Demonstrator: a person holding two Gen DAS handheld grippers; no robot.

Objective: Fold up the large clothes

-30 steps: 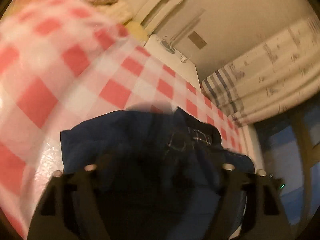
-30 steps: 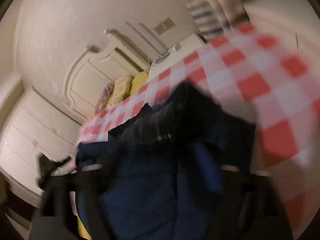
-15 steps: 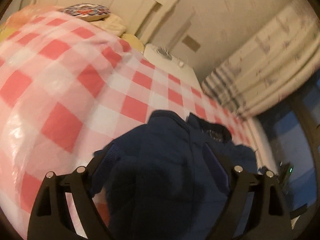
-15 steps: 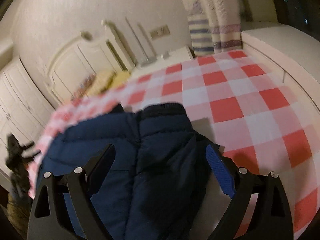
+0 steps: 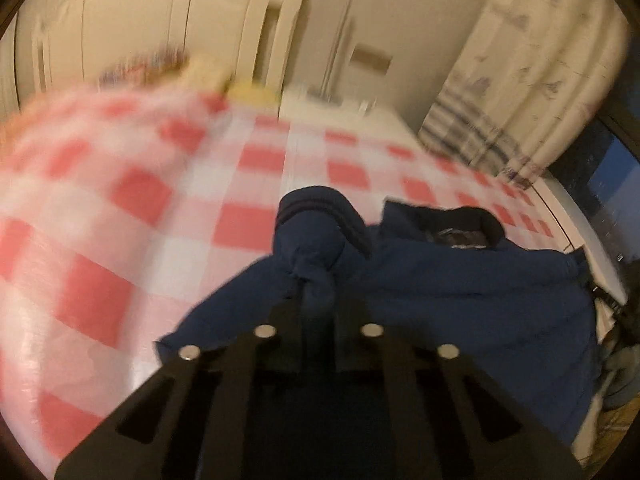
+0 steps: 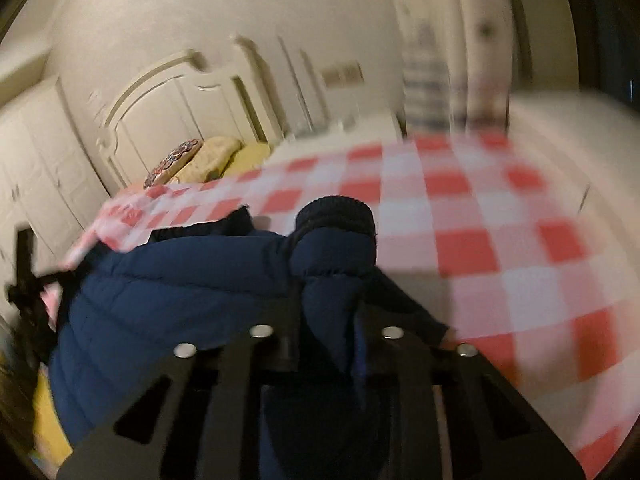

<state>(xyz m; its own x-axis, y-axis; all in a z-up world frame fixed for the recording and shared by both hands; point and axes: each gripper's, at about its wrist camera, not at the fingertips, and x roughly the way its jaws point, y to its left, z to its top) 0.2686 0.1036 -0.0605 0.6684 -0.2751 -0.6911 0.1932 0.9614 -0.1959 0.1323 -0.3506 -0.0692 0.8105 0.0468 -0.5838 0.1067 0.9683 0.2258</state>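
Note:
A dark navy padded jacket [image 5: 460, 280] lies on a bed with a red and white checked cover [image 5: 120, 200]. My left gripper [image 5: 318, 304] is shut on one sleeve [image 5: 316, 240], whose ribbed cuff sticks up beyond the fingers. My right gripper [image 6: 328, 300] is shut on the other sleeve [image 6: 336, 244], its dark cuff standing above the fingers. The jacket's body [image 6: 172, 280] spreads to the left in the right wrist view. The collar [image 5: 472, 220] shows in the left wrist view. Both views are motion-blurred.
The checked cover [image 6: 480, 220] reaches back to pillows [image 6: 212, 160] and a cream headboard [image 6: 168, 100]. A white nightstand [image 5: 340, 108] and a curtain [image 5: 520, 80] stand at the back. The bed's edge [image 5: 600, 272] runs along the right, near the jacket.
Half a second ago both grippers were open over the jacket. Now each has closed on a sleeve and bunched it up between its fingers. Both cameras have swung.

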